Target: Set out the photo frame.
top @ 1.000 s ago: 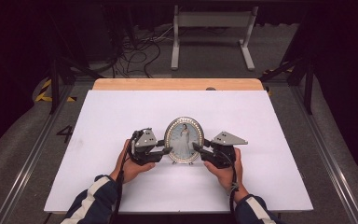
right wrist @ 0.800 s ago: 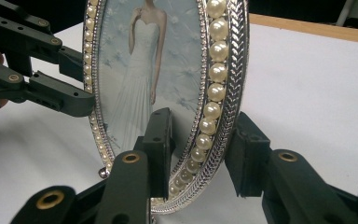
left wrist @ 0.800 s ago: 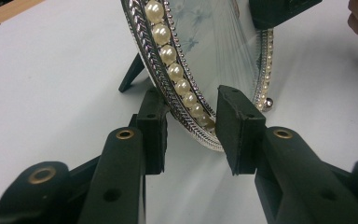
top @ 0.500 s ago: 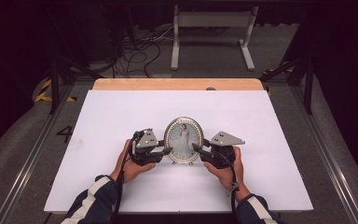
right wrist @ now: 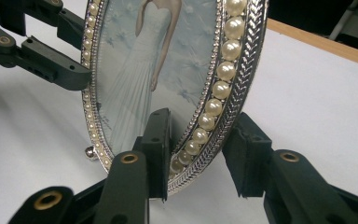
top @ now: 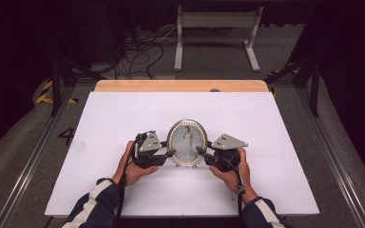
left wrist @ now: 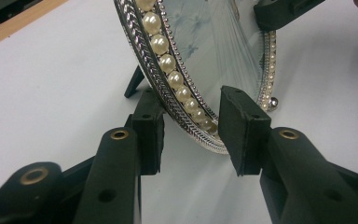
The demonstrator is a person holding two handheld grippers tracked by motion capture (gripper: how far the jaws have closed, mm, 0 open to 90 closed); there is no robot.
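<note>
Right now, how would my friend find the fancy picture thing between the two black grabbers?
Look at the big white table. Near its front middle, two hands hold the left gripper and the right gripper pointing at each other. Standing upright between them is the oval picture frame: silver, ringed with pearls, showing a woman in a long white dress.

white table (top: 123, 118), upright oval picture frame (top: 187, 142)
</note>
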